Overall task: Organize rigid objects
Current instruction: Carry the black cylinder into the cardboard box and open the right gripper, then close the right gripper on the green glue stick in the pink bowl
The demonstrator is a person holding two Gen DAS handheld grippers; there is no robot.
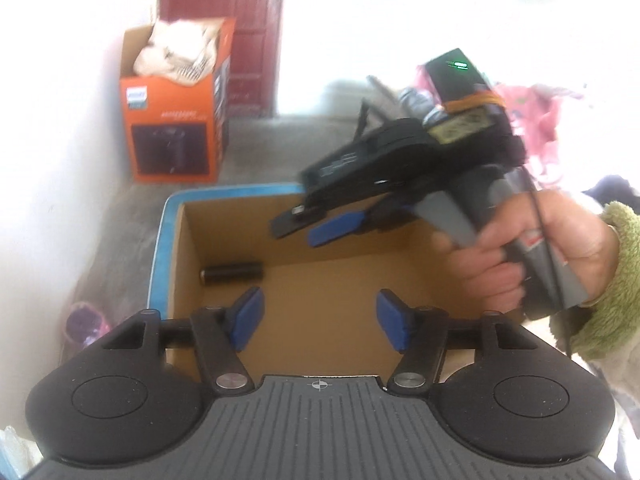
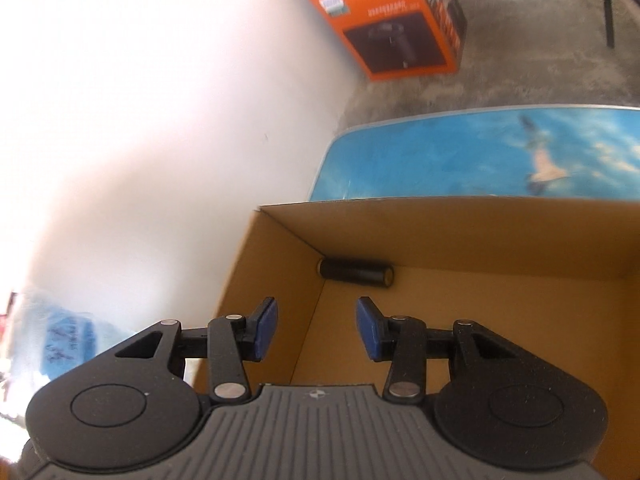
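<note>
A black cylinder (image 1: 232, 274) lies on its side in the far left corner of an open cardboard box (image 1: 320, 292); it also shows in the right wrist view (image 2: 356, 274). My left gripper (image 1: 318, 318) is open and empty above the box's near side. My right gripper (image 2: 316, 328) is open and empty over the box's left wall, short of the cylinder. In the left wrist view the right gripper (image 1: 316, 226) hangs over the far side of the box, held by a hand (image 1: 516, 248) in a green sleeve.
The box (image 2: 480, 240) has a blue flap with a bird print (image 2: 480, 156). An orange carton (image 1: 172, 128) stuffed with cloth stands on the concrete floor by a white wall, also in the right wrist view (image 2: 392, 20). Pink cloth (image 1: 540, 120) lies at the right.
</note>
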